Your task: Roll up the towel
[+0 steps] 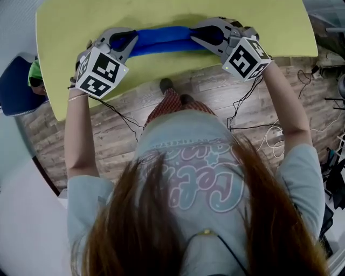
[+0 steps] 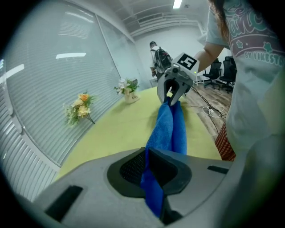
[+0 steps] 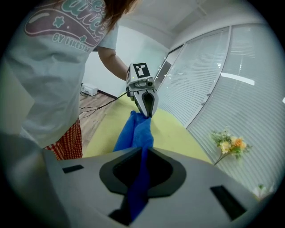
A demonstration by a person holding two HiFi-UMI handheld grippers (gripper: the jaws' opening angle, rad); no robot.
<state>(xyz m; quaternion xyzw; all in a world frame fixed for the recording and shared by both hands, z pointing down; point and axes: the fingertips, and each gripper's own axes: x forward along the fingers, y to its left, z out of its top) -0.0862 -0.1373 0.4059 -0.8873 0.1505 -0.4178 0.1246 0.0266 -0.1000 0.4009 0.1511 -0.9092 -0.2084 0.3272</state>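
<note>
A blue towel (image 1: 161, 40) hangs folded lengthwise between my two grippers, just above the yellow-green table (image 1: 161, 13). My left gripper (image 1: 125, 41) is shut on its left end, and the cloth (image 2: 165, 129) runs from those jaws (image 2: 153, 178) toward the other gripper (image 2: 173, 91). My right gripper (image 1: 207, 36) is shut on the right end. In the right gripper view the towel (image 3: 136, 133) passes through the shut jaws (image 3: 140, 178) and stretches to the left gripper (image 3: 144, 104).
Two small flower bunches (image 2: 80, 107) (image 2: 128, 89) sit at the table's far side by the blinds. Cables (image 1: 253, 91) trail over the wooden floor near the person's feet. A blue chair (image 1: 13, 86) stands at the left. Another person (image 2: 158, 60) stands far back.
</note>
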